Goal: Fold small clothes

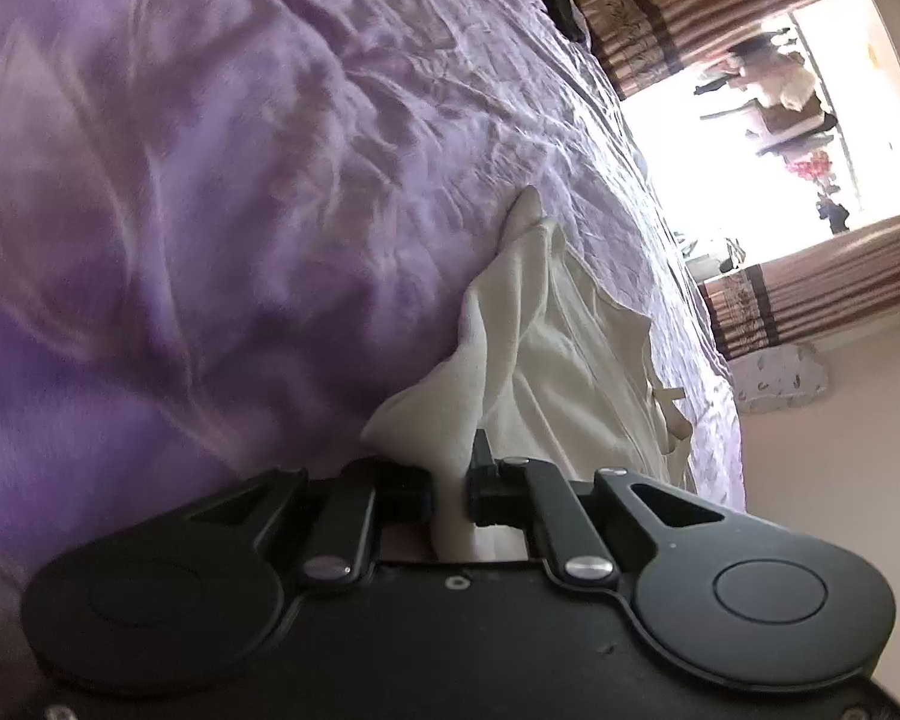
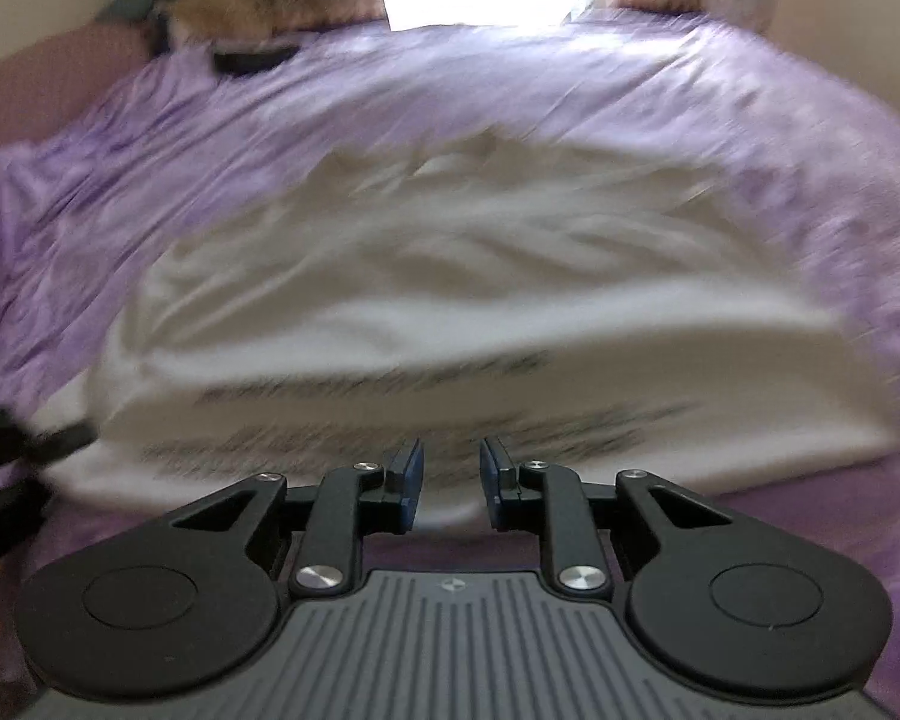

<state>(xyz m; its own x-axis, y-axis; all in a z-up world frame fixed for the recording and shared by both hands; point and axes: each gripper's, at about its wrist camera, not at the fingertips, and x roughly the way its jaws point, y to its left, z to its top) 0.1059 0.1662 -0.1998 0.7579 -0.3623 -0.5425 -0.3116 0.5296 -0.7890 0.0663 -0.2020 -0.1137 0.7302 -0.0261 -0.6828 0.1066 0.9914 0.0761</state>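
The left hand-held gripper (image 1: 450,495) is clamped on a bunched edge of the cream garment (image 1: 546,354), which trails ahead of it across the purple bedspread (image 1: 210,180). The right hand-held gripper (image 2: 450,489) stands narrowly parted with nothing pinched, the garment's near hem just ahead of its tips. It looks best to seize that hem squarely, then lift both corners level so the fold lands even.
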